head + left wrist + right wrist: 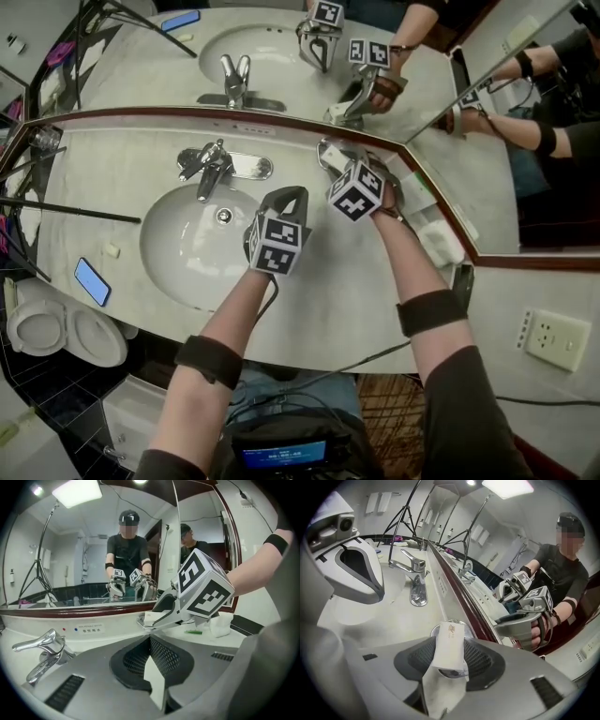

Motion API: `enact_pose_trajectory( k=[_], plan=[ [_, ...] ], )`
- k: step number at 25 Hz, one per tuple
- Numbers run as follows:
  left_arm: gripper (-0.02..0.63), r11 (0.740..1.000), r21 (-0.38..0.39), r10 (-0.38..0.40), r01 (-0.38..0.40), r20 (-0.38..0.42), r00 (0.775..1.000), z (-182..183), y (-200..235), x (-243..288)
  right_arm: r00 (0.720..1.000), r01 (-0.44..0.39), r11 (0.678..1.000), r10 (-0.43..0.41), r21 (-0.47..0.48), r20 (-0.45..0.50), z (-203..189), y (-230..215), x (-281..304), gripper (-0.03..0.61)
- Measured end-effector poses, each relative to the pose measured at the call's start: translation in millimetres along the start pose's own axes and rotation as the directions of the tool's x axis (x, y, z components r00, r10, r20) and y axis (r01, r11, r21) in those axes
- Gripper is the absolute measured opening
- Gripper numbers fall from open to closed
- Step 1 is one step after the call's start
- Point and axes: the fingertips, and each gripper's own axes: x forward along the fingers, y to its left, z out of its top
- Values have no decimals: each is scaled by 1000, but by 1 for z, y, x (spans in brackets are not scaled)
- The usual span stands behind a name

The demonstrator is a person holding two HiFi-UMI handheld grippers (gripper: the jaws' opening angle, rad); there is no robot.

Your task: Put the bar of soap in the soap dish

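The bar of soap (450,641), wrapped in white paper, sits between the jaws of my right gripper (450,637) directly over the round metal soap dish (437,630). Its lower end reaches down into the dish. The jaws stand apart on either side of it, so the gripper is open. In the head view the right gripper (330,157) points at the dish (322,148) beside the mirror. The left gripper view shows it over the dish (140,622) from the side. My left gripper (286,197) hovers over the basin's right rim, shut (151,639) and empty.
A chrome faucet (211,169) stands behind the oval basin (169,253). A blue phone (92,281) and a small pale piece (112,250) lie on the counter's left. White packets and a cloth (441,234) lie at the right corner. The mirror's dark red frame (187,114) runs just behind the dish.
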Motion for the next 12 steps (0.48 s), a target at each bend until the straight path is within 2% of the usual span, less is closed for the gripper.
enact_pose_trajectory(
  k=[4,12],
  plan=[
    [0,1000,-9,12,-12,6,1000,0,5,-2,1000,10,1000,-10,21,2,-1,-4,0,262],
    [0,1000,5,7,-8,11,1000,7,-1,-11,999,27,998,-28,52,18,-4,-5,-16,259]
  ],
)
